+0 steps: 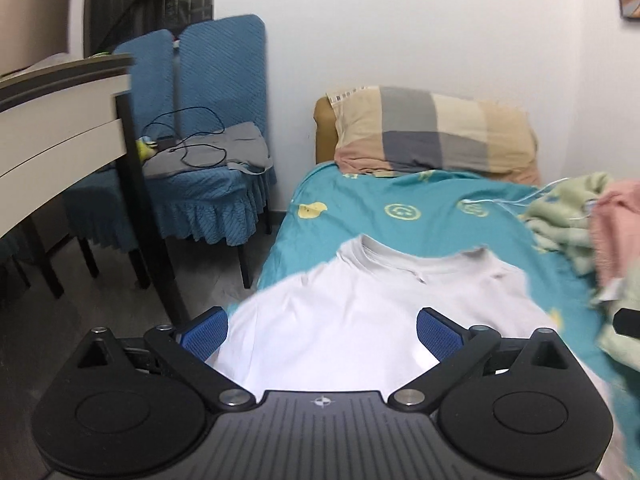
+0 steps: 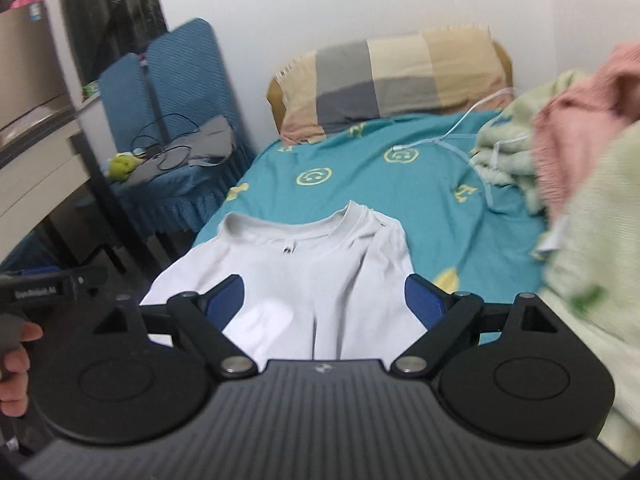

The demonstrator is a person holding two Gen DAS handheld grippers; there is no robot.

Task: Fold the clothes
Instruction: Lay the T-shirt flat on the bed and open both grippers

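Observation:
A white T-shirt point(image 1: 340, 312) point(image 2: 320, 264) lies flat on the teal bed sheet point(image 1: 400, 208) point(image 2: 360, 184), its collar pointing toward the pillow. Its right side shows folds and creases in the right wrist view. My left gripper point(image 1: 320, 328) hovers over the shirt's lower left part, blue pads spread wide, nothing between them. My right gripper point(image 2: 325, 300) stands open the same way over the shirt's middle, pads apart and gripping no cloth. A hand point(image 2: 14, 356) holding the left gripper's black body point(image 2: 52, 286) shows at the left edge.
A checked pillow point(image 1: 432, 132) point(image 2: 392, 76) lies at the bed's head. Green and pink blankets point(image 1: 580, 216) point(image 2: 560, 140) are heaped on the right. A white cable point(image 2: 452, 132) crosses the sheet. A blue chair point(image 1: 208, 152) and a table point(image 1: 52, 128) stand left of the bed.

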